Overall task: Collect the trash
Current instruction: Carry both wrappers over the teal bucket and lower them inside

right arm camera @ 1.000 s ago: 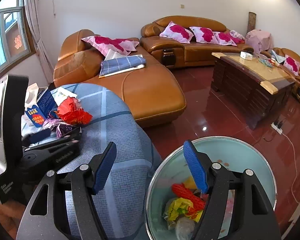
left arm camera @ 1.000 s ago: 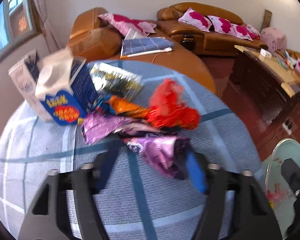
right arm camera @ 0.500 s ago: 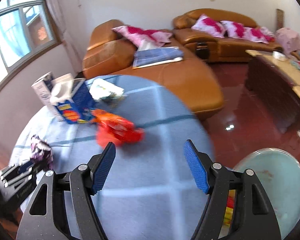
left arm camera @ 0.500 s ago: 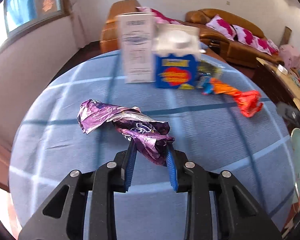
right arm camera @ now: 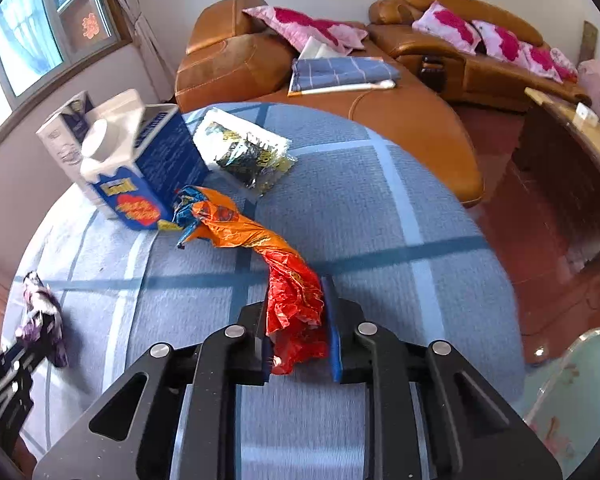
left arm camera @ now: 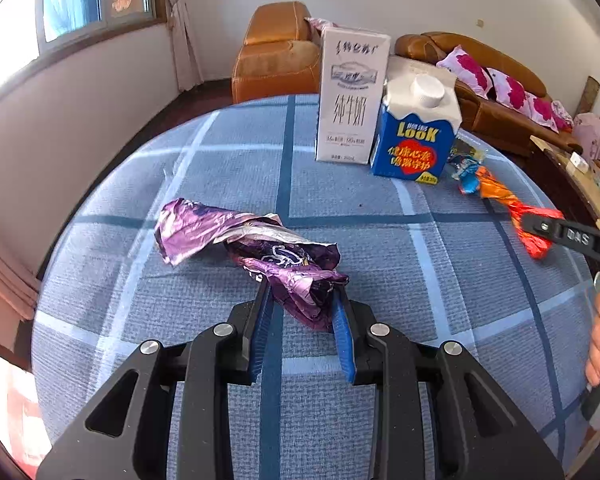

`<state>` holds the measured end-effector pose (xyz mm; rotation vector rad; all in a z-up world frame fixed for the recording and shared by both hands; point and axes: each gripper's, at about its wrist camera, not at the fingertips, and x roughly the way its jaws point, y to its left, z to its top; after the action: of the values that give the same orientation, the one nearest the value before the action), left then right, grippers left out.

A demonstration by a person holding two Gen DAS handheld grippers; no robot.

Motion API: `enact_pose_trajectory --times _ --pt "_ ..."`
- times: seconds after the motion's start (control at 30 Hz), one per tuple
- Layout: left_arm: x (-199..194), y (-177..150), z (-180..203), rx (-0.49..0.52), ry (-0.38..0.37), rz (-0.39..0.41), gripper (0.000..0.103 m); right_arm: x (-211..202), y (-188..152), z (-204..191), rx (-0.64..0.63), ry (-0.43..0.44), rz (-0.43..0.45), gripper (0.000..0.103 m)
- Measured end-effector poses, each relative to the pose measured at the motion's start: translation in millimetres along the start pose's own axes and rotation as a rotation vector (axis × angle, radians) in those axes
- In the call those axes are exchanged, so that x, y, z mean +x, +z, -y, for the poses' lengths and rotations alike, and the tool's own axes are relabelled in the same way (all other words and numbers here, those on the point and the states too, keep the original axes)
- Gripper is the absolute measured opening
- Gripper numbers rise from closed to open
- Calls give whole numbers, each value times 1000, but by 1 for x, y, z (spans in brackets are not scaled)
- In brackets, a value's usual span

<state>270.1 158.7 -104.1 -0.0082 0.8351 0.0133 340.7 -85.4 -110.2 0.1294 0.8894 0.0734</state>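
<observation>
A crumpled purple wrapper lies on the round table's blue checked cloth. My left gripper is shut on its near end. The same wrapper shows far left in the right wrist view. A long orange and red wrapper trails from beside the blue carton toward my right gripper. That gripper's jaws are closing, and its blue pads press the wrapper's red end between them. In the left wrist view this wrapper lies at the right, with the right gripper on its tip.
A tall white milk carton and a blue LOOK carton stand at the table's far side. A small blue wrapper and a black and yellow packet lie nearby. A pale green bin stands at the right, a leather sofa behind.
My left gripper closed on the purple wrapper and drew it away from the pile. My right gripper swung from above the bin to the table and closed around the red wrapper.
</observation>
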Motion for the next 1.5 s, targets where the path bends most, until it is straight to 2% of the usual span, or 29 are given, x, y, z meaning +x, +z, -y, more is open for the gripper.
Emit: enact_pose_trajectory --times 0.2,0.3,0.43,0.67,0.97,1.23,1.5 --pt "-20 -7 12 16 -30 14 29 -53 -39 -5 -2 -35 88 21" --pt "-35 -17 24 58 -16 34 29 -75 -58 -3 18 -30 94 21" --pt "-49 -31 38 79 -37 33 29 -103 -83 1 21 -66 126 21" --pt "-80 -64 81 182 -80 55 29 -138 -121 18 75 -118 161 21" --pt "-111 -94 128 283 -123 94 29 -171 -160 47 130 -161 186 21" --pt "-132 -112 162 348 -145 143 29 -194 -186 66 146 -202 251 21" --pt "-141 -121 187 399 -172 157 29 -198 -202 94 194 -225 239 21"
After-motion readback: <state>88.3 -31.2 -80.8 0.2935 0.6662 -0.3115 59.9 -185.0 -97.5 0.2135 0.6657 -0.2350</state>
